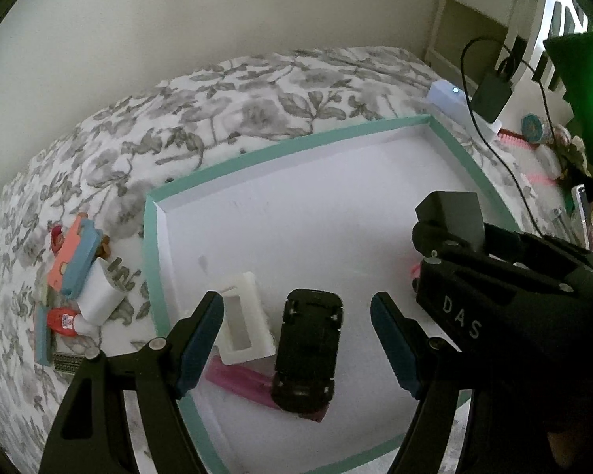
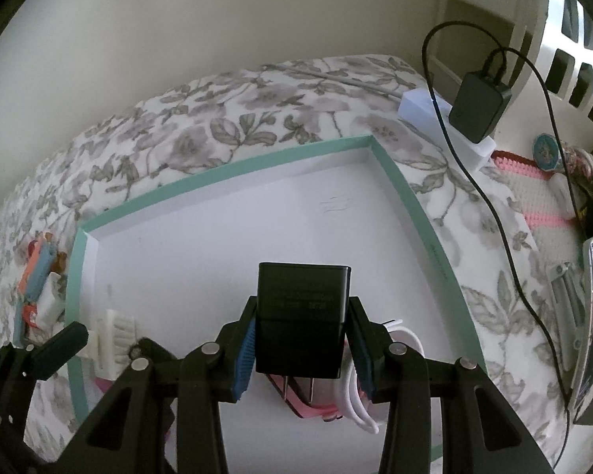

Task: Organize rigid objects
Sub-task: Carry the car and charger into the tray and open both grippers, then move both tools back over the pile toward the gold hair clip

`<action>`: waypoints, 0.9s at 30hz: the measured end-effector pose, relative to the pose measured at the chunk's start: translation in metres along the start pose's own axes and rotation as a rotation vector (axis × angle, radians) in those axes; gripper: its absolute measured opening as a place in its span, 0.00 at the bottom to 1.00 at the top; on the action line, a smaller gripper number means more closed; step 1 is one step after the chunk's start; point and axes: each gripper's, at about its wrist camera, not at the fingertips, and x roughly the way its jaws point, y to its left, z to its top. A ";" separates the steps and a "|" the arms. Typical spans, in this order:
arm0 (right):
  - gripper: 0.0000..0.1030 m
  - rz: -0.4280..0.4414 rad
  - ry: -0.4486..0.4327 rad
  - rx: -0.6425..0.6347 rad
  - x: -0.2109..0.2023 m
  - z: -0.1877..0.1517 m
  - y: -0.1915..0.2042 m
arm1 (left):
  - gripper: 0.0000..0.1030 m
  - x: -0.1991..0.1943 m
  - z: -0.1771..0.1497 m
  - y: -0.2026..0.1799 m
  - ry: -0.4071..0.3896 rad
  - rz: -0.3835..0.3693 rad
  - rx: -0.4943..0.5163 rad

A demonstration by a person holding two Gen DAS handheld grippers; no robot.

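A floral bedspread (image 1: 217, 110) carries a teal-rimmed white tray (image 1: 257, 154), a toy pile (image 1: 75, 276), and a white power strip (image 2: 446, 126).

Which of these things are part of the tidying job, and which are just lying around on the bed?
Part of the job:
- box lid
- black plug, held by the right gripper
- toy car, white frame and pink strip in the lid
- pile of small things beside the lid

Just lying about:
- power strip with its charger
- crocheted mat
- phone
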 end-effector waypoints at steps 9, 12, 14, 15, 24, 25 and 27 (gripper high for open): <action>0.51 -0.004 -0.075 -0.022 -0.022 0.008 0.005 | 0.76 -0.013 0.005 0.004 -0.034 0.000 -0.012; 0.51 -0.010 -0.112 -0.027 -0.032 0.012 0.008 | 0.76 -0.018 0.006 0.007 -0.047 0.003 -0.017; 0.51 -0.010 -0.133 -0.028 -0.038 0.014 0.009 | 0.76 -0.021 0.007 0.010 -0.056 0.005 -0.024; 0.51 -0.010 -0.145 -0.025 -0.041 0.015 0.009 | 0.76 -0.023 0.008 0.011 -0.060 0.005 -0.030; 0.51 -0.011 -0.179 0.002 -0.049 0.017 0.007 | 0.76 -0.028 0.008 0.038 -0.065 0.023 -0.107; 0.51 -0.011 -0.175 0.005 -0.048 0.017 0.006 | 0.76 -0.027 0.008 0.041 -0.062 0.027 -0.113; 0.51 -0.009 -0.162 0.014 -0.045 0.016 0.004 | 0.76 -0.026 0.006 0.050 -0.054 0.038 -0.138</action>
